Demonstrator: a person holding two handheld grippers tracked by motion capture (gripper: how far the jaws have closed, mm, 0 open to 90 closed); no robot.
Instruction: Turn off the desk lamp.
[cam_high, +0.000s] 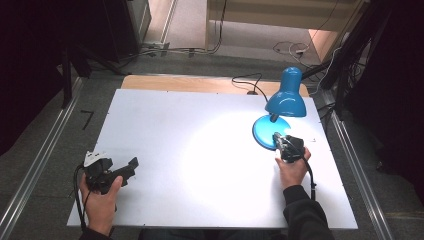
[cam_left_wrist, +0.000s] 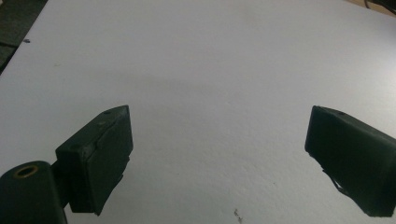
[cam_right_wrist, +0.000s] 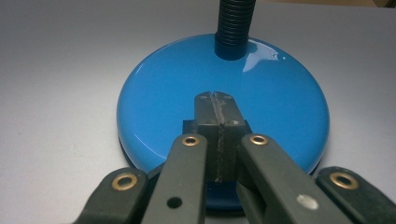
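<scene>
I have my right gripper (cam_right_wrist: 215, 100) closed, its two black jaws pressed flat together with nothing between them, and their joined tip rests over the glossy blue base (cam_right_wrist: 154, 116) of the desk lamp (cam_high: 286, 97); I judge that I am using the shut tip as a single blunt finger, to press a switch or to nudge the base, though I cannot tell from here whether there is a button under it or whether the tip truly touches the blue surface. In the high view the lamp stands at the far right part of the white surface (cam_high: 190, 150), just beyond my right hand (cam_high: 292, 170), and its light falls in a bright pool on the middle of the surface, so it looks lit. The round base lies flat, the black ribbed neck (cam_right_wrist: 236, 28) rises from its far side, and the blue shade (cam_high: 287, 95) hangs over the base with its narrow cap toward the far edge and its open mouth turned down and toward me and the centre; the lamp's long axis thus runs from the base up and slightly away from me. Its black cord (cam_high: 247, 82) trails off the far edge. My left gripper (cam_left_wrist: 219, 154) waits well apart at the near left of the surface, jaws spread wide and empty, aimed across bare white surface.
</scene>
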